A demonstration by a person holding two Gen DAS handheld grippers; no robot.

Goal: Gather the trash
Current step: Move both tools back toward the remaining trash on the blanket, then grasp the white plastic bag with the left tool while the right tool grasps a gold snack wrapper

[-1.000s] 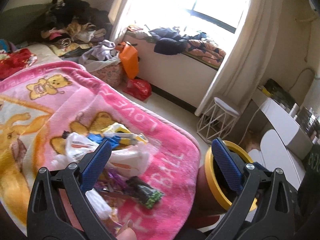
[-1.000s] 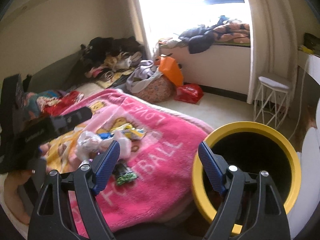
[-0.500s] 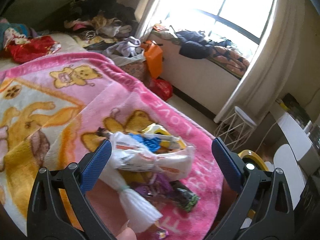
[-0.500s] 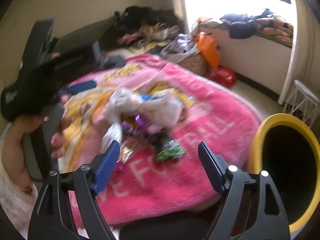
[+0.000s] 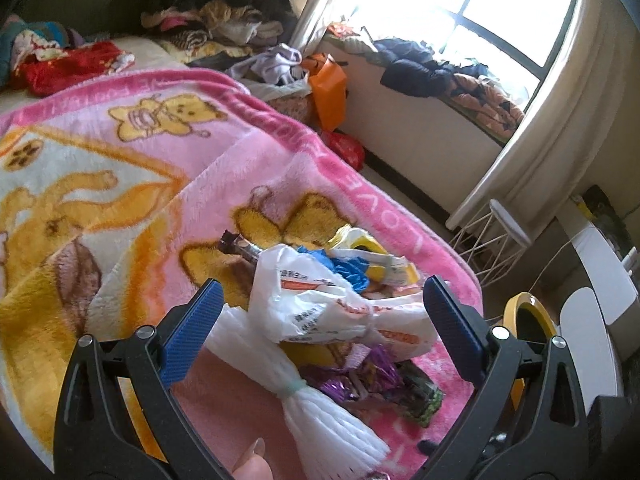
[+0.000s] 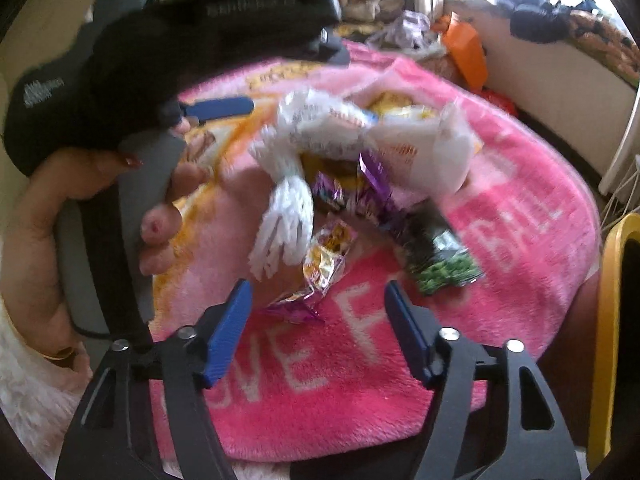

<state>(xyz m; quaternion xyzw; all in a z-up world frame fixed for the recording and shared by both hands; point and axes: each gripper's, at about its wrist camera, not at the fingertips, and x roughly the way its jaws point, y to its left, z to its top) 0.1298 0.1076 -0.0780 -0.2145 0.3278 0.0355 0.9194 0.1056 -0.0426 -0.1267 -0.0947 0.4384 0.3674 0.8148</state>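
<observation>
A pile of trash lies on the pink blanket (image 5: 120, 152): a white plastic bag (image 5: 328, 312), a white foam net sleeve (image 5: 320, 412), purple wrappers (image 5: 360, 372), a green snack packet (image 6: 440, 260) and a gold wrapper (image 6: 324, 264). My left gripper (image 5: 320, 328) is open and empty, its jaws on either side of the white bag and sleeve. My right gripper (image 6: 318, 334) is open and empty, just in front of the gold wrapper. The yellow-rimmed bin (image 5: 524, 320) stands beside the bed; in the right wrist view its rim (image 6: 612, 320) shows at the right edge.
The left gripper's body and the hand holding it (image 6: 100, 140) fill the left of the right wrist view. Clothes are heaped at the bed's far end (image 5: 216, 24). An orange bag (image 5: 328, 92), a red bag (image 5: 344, 148) and a white wire stool (image 5: 492, 240) stand on the floor.
Both grippers have swung left from the bin toward the trash pile and come closer to it. The right gripper's jaws have narrowed a little. The right view is blurred by motion.
</observation>
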